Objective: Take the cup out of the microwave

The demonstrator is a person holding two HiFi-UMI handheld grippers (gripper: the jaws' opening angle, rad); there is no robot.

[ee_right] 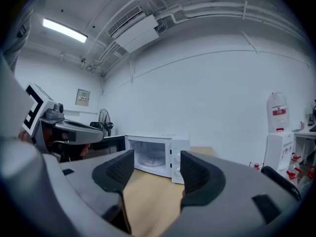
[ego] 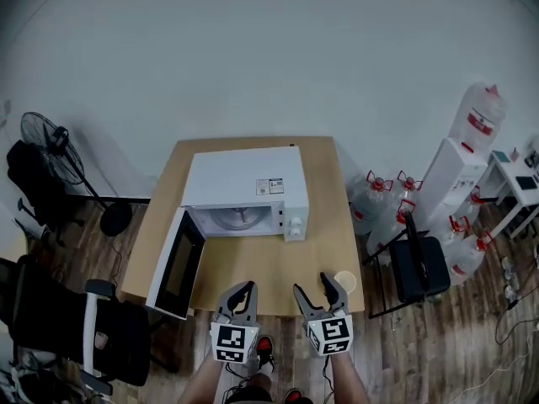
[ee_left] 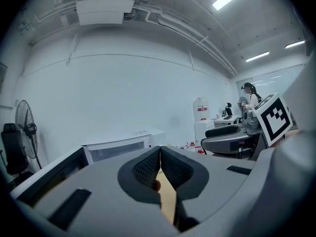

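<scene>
The white microwave (ego: 244, 183) stands on the wooden table (ego: 253, 269) with its door (ego: 177, 263) swung wide open to the left. Inside I see only the glass turntable (ee_right: 150, 158). A pale cup (ego: 345, 281) stands on the table's front right corner, just right of my right gripper (ego: 314, 286). That gripper is open with nothing between its pads (ee_right: 157, 164) and faces the microwave (ee_right: 155, 154). My left gripper (ego: 242, 290) hovers at the table's front edge beside it. Its pads meet at the tips (ee_left: 160, 149) and hold nothing. The microwave (ee_left: 123, 144) shows beyond it.
Several water jugs (ego: 387, 204) and a water dispenser (ego: 455, 167) stand right of the table, with a black chair (ego: 418, 268) close to its front right corner. A fan (ego: 50, 141) and another black chair (ego: 50, 310) are on the left. A person (ee_left: 249, 95) sits far off.
</scene>
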